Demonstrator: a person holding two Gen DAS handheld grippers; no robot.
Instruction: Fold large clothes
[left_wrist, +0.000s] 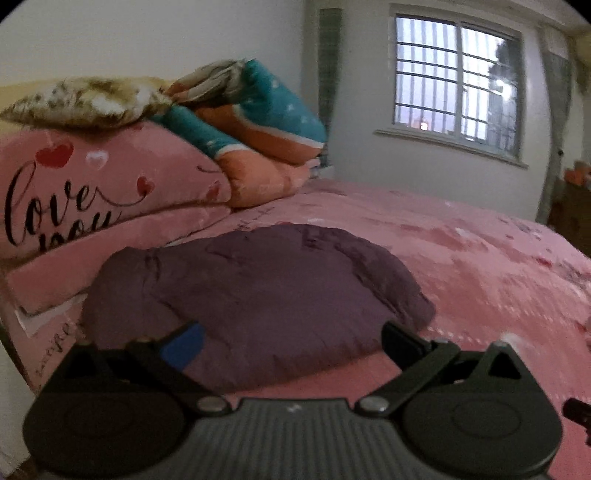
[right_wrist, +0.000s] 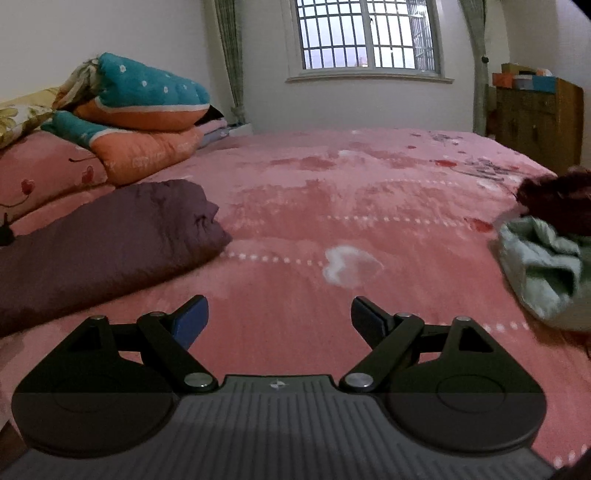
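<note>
**A:** Purple garment (left_wrist: 255, 295) first: where is it, and how will it handle?

**B:** It lies in a puffy folded bundle on the pink bedspread (right_wrist: 369, 206), just beyond my left gripper (left_wrist: 291, 343) and off to the left of my right gripper (right_wrist: 279, 319). Both sets of jaws stand wide apart, holding nothing. I judge it soft, bulky, fairly light and a little slick; I'd pinch a hem or corner edge, not the padded middle.

**A:** And the surroundings?

**B:** Soft bed, so things sink. Stacked quilts (right_wrist: 147, 122) sit at the head, more clothes (right_wrist: 546, 258) lie to my right, and a barred window (right_wrist: 369, 33) is ahead.
</note>
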